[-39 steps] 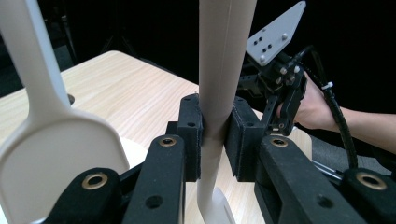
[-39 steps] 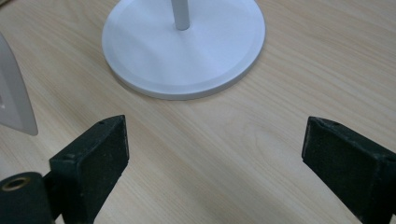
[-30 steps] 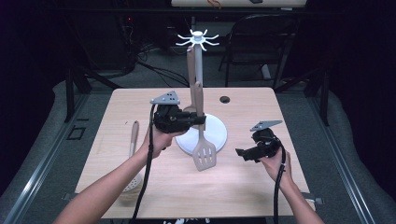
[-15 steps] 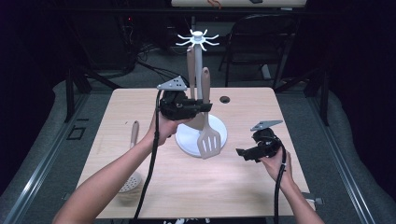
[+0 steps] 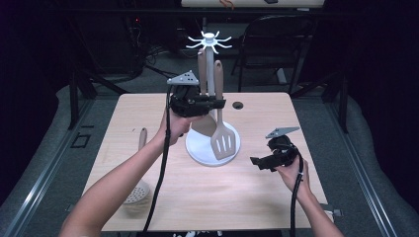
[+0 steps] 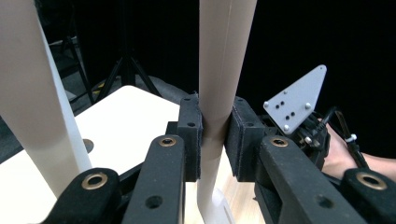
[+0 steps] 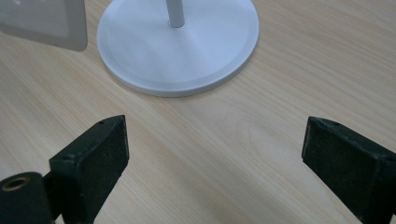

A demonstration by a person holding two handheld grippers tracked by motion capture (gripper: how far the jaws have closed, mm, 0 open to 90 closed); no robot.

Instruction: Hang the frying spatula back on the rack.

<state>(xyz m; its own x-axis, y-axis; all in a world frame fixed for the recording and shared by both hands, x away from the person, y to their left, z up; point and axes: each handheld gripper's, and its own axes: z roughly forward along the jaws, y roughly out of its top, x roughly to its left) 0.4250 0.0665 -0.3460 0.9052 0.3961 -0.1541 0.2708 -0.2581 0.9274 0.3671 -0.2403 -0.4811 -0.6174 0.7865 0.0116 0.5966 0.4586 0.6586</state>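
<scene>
The left tool (image 5: pixel 217 104) is squeezing the handle of the long beige plastic slotted spatula (image 5: pixel 221 129) – it is hanging straight up and down, its top just under the white hook rack (image 5: pixel 209 40) – while the right tool (image 5: pixel 256 162) is waiting wide open and empty.

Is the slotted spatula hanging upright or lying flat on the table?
Upright. The left gripper clamps the slotted spatula by its handle, blade down over the white stand base, beside the stand's pole.
</scene>
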